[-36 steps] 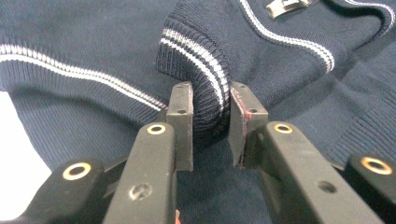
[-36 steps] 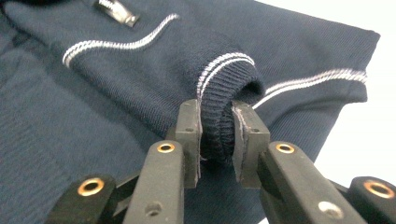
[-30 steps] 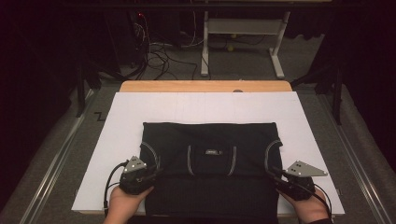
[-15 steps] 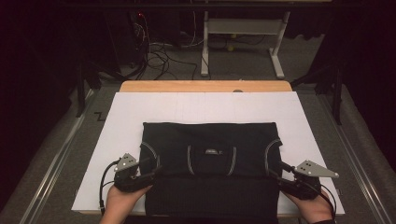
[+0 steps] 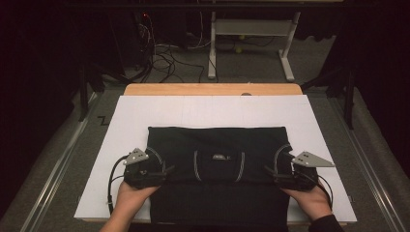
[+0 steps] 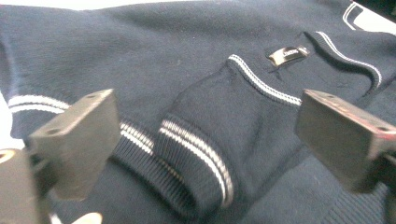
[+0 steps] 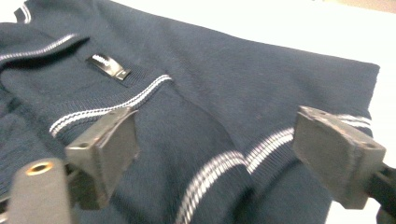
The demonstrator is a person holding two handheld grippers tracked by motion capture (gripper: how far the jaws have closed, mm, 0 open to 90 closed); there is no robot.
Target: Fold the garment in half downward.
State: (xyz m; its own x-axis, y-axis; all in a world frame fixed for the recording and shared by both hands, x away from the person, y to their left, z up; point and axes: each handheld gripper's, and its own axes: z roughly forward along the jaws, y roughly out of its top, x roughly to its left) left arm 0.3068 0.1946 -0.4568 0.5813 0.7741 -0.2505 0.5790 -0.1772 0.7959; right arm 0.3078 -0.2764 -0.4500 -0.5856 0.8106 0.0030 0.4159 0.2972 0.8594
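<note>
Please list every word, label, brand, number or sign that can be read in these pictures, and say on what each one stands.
No text can be read.
Small tag near the collar of the dark sweater: it carries light marks, too blurred to read.
Dark Z-shaped mark on the floor beside the white board: perhaps a letter, not certain.

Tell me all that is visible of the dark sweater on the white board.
The dark navy knit sweater lies flat and folded into a rectangle on the white board. Thin white stripes trim its ribbed cuffs and neck opening, and a small label sits near the middle. The sleeves are folded in over the body. The left gripper and right gripper have just been opening and now stand open over the cuffs, gripping nothing.
</note>
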